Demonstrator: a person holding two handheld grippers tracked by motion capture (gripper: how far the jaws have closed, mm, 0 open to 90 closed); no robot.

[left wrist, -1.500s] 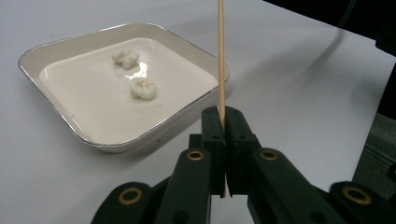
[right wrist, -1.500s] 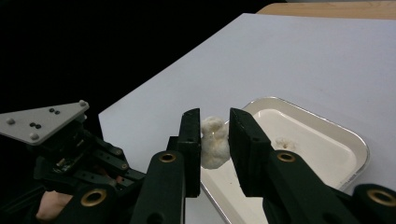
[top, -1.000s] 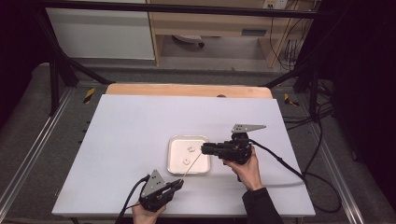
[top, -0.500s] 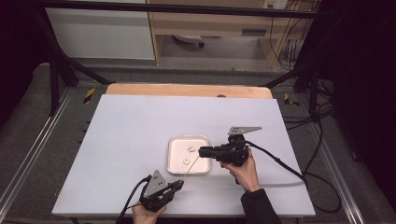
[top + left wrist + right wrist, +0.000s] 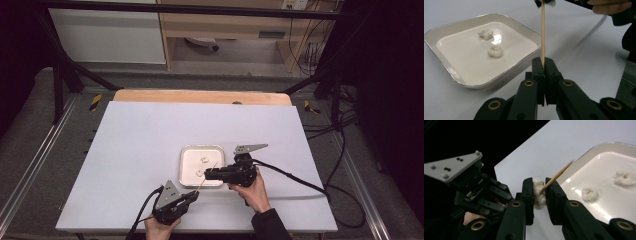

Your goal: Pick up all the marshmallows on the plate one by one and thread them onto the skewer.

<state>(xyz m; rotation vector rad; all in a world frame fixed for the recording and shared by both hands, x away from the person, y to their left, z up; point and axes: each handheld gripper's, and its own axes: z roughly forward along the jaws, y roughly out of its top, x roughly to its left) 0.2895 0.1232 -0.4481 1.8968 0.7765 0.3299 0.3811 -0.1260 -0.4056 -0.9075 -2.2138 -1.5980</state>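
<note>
My left gripper [image 5: 543,63] is shut on the lower end of a thin wooden skewer [image 5: 543,35] that points up and away from it. Its far tip meets a white puffy piece [image 5: 538,195], which my right gripper [image 5: 539,185] pinches between its jaws. In the high view the left gripper [image 5: 194,194] sits near the table's front edge. The right gripper [image 5: 206,174] hovers over the front right corner of a square white tray [image 5: 189,153], with the skewer [image 5: 208,176] slanting between the two. Two more white pieces [image 5: 485,33] [image 5: 495,50] lie in the tray [image 5: 439,32].
The tray stands on a wide white tabletop [image 5: 150,135]. A black cable [image 5: 295,178] trails right from the right gripper. The left gripper's body and grey plate [image 5: 454,166] sit close beside the right gripper's jaws. A wooden board [image 5: 200,96] edges the table's far side.
The right hand has come down and toward the person with the white piece, from over the tray's right edge to the skewer's tip. The left gripper has kept still.
</note>
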